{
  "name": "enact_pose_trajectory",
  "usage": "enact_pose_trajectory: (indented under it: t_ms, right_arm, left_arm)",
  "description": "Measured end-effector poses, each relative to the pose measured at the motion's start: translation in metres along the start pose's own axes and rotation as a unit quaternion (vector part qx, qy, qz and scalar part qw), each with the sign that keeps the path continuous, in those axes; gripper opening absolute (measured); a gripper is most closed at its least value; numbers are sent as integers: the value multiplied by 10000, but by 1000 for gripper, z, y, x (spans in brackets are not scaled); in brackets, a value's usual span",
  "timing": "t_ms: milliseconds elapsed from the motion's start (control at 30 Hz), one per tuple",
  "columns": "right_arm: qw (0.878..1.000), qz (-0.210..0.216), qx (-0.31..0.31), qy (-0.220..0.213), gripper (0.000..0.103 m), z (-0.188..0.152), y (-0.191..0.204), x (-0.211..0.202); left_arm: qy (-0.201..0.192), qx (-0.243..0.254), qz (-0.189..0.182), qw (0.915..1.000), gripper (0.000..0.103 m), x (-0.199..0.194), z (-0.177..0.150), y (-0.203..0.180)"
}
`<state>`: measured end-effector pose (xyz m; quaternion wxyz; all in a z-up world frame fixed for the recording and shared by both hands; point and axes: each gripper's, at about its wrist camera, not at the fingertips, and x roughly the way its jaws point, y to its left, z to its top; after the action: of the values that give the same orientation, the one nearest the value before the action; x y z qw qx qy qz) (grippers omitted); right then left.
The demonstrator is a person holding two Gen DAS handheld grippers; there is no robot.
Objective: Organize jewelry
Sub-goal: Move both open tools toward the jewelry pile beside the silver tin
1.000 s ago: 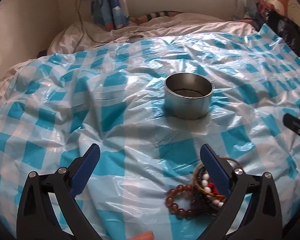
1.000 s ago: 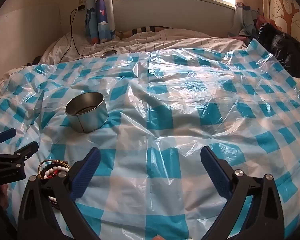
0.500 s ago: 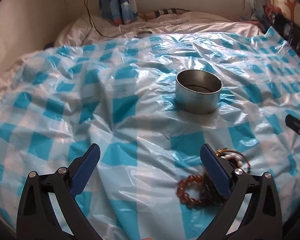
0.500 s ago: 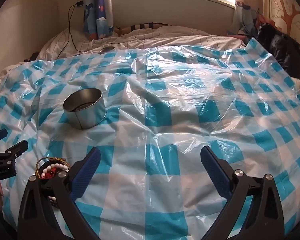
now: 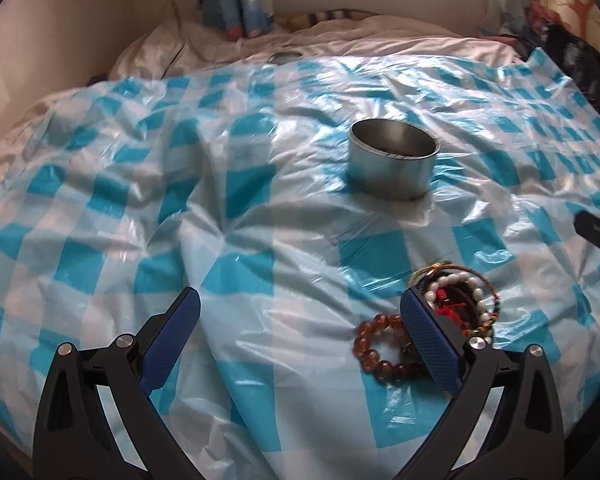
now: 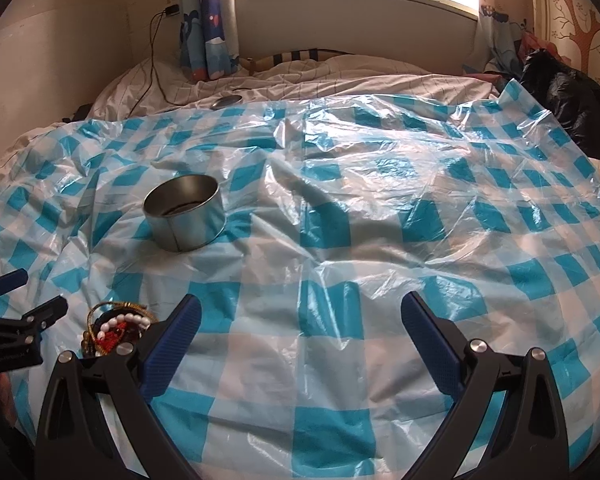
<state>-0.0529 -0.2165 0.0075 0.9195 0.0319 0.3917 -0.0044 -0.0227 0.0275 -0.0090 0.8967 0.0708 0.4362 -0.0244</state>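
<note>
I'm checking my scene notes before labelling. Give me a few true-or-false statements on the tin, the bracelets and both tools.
1. The tin stands upright, open at the top. True.
2. The bracelets lie inside the tin. False: they lie on the checked sheet, nearer the camera than the tin.
3. The left tool grips the amber bracelet. False: it is open and holds nothing.
4. The right tool is open and empty. True.
5. The pearl bracelet sits in the pile. True.

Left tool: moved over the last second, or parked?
Yes. Against the metal tin, the left tool has swung left and pulled back: the bracelet pile now shows to the right of its right finger, jaws wide open.
</note>
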Motion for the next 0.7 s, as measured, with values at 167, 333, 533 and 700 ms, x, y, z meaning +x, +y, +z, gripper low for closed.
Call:
enact_pose_trajectory:
  t_ms: [167, 333, 533, 700]
  right_arm:
    - [9999, 97, -39, 50, 96, -3, 4, 2]
    - [9998, 193, 60, 87, 96, -1, 2, 6]
    - [9995, 287, -22, 123, 96, 1, 10, 10]
    - [9993, 331, -160, 115, 96, 0, 18, 10]
  left_arm:
    - [-86, -94, -140, 9998, 97, 1, -1, -2]
    - [-164, -220, -247, 9993, 97, 0, 6, -3]
    - [-193, -107, -240, 9995, 97, -1, 10, -8]
    - [-164, -92, -266, 9995, 97, -1, 12, -8]
